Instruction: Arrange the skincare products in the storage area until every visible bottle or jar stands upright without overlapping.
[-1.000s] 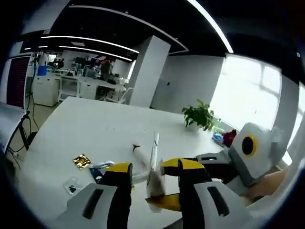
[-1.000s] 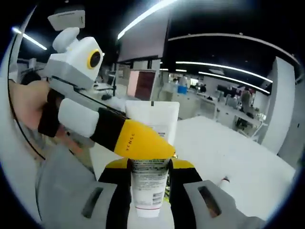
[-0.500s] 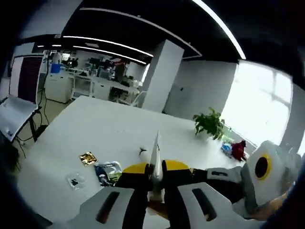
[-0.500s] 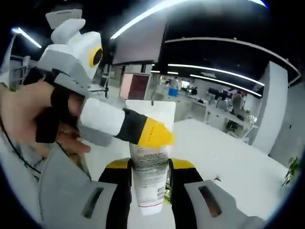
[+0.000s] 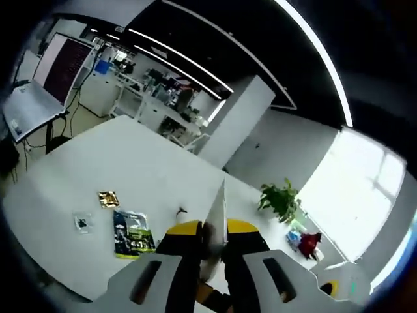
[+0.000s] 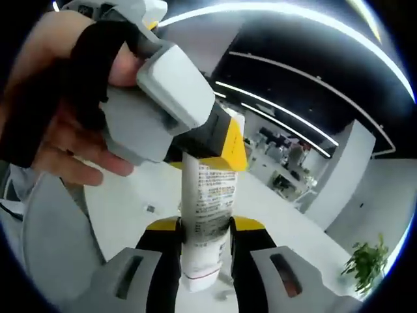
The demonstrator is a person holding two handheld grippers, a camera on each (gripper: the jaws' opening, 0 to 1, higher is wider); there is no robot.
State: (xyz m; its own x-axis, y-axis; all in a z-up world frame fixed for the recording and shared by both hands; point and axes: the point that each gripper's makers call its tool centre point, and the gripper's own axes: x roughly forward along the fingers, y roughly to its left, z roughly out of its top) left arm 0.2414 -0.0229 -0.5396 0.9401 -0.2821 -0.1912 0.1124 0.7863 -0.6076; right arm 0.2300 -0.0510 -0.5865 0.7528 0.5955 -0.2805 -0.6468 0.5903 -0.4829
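Jaws of both grippers clamped on one white tube, upper end and lower.

1. White table: wide bare stretch across its near and middle surface, open for a gripper to travel over.
2. Three flat packets lie close together toward one side: a gold sachet, a small clear packet, and a dark green pouch. All are low.
3. Small dark item just beyond the pouch, alone on bare surface.
4. Potted plant stands tall near the far edge; a red object and a blue one sit beside it, well apart from the packets.
5. White tube, held upright in the air with the left gripper pinching its upper end, blocks the right gripper's forward path.
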